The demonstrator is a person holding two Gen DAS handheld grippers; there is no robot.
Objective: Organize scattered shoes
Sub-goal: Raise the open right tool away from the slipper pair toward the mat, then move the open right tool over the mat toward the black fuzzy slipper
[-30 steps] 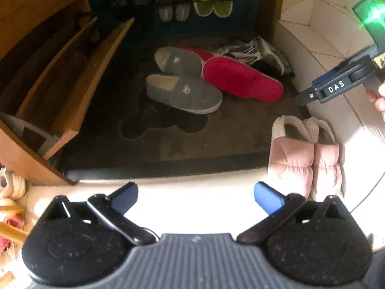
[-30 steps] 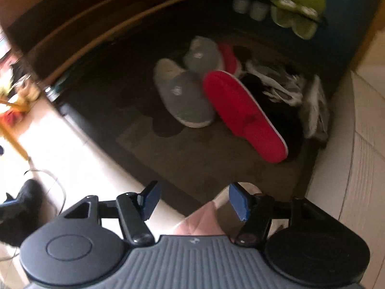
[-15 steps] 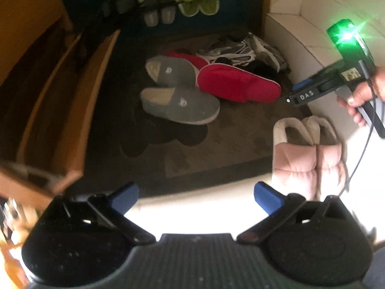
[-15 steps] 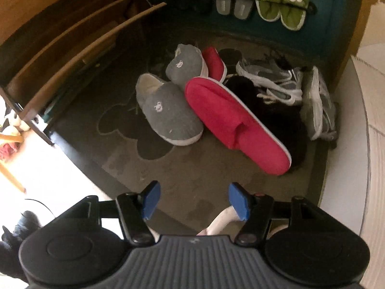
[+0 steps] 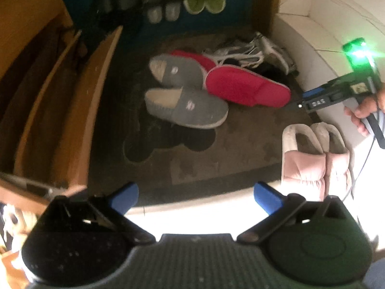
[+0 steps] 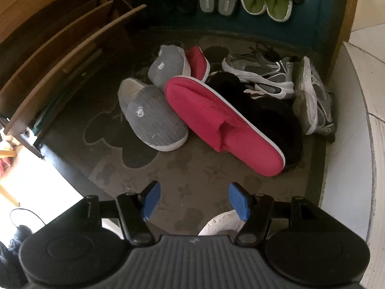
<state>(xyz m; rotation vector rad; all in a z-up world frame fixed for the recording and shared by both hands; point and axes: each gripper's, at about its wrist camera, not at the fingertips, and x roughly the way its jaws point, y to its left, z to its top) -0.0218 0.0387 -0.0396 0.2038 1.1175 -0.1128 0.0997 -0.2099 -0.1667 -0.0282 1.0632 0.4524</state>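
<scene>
Both my claws apart, empty — right claw above the mat, near red slipper; left claw further back.

Left gripper open above mat edge; pink slippers right.

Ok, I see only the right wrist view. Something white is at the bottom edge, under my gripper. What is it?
Observer: It is a pair of pink slippers, side by side, heel ends on the mat, toes on the bright floor.
Operator: Does the left gripper carry anything?
Observer: No. The left gripper is open and empty, near the mat's front edge.
Operator: How does my gripper look from outside?
Observer: A hand holds the right gripper above the pink pair's heels, with its tip near the red slipper's toe.
</scene>
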